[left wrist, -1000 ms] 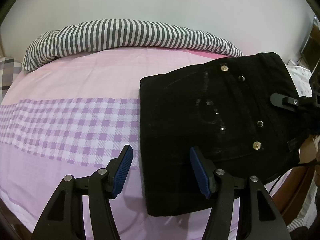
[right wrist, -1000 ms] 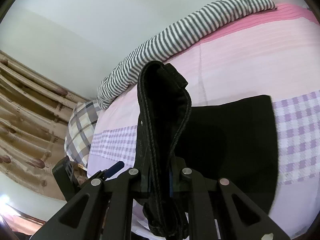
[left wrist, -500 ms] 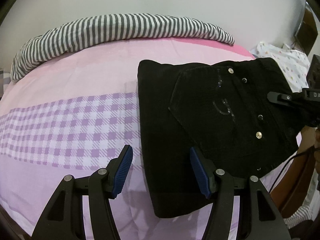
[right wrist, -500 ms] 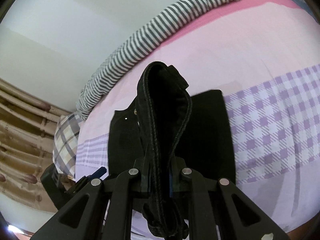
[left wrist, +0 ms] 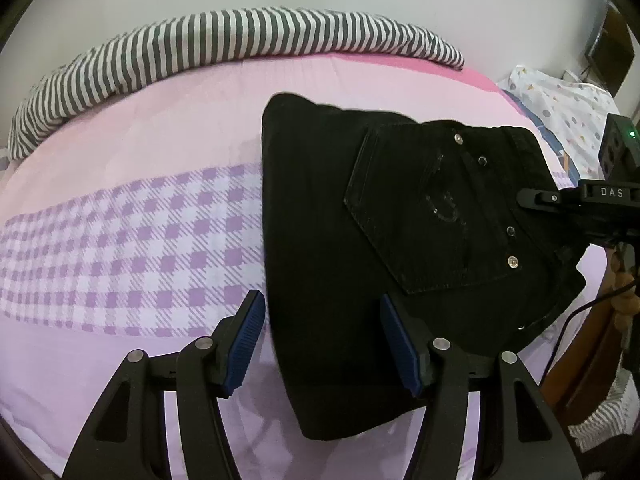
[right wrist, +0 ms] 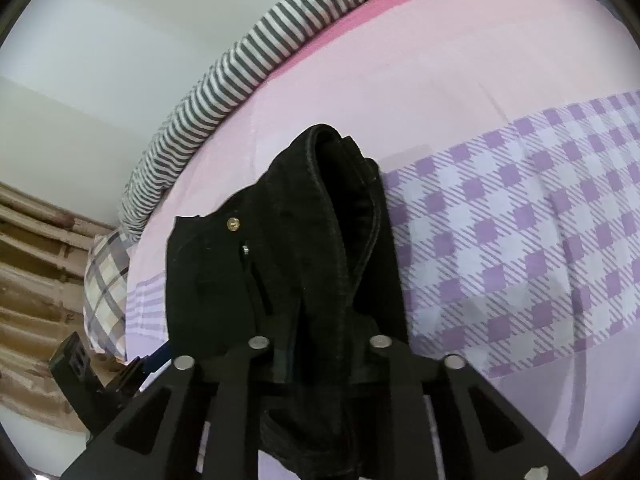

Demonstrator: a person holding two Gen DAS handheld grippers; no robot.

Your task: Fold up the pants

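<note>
In the left wrist view, the black denim pants (left wrist: 360, 248) lie on the pink and purple-checked bedsheet (left wrist: 132, 240), and their waistband half, with its back pocket and rivets, now sits lower and flatter over the leg layer than it did a second ago, when it was held raised; the fold looks nearly closed. The left gripper (left wrist: 322, 338) hovers with its blue-padded jaws spread apart and nothing between them, straddling the near left edge of the pants. At the right edge the right gripper (left wrist: 538, 198) reaches in at the waistband. A grey-and-white striped rolled quilt (left wrist: 224, 52) lies along the far side, well apart from the fold, and a dotted white cloth (left wrist: 560, 100) sits to the right. In the right wrist view, the right gripper (right wrist: 322, 354) is clamped on the bunched waistband, which has come down toward the sheet compared with before. A plaid pillow (right wrist: 106, 280) rests beside the striped quilt; nothing blocks the fold.
</note>
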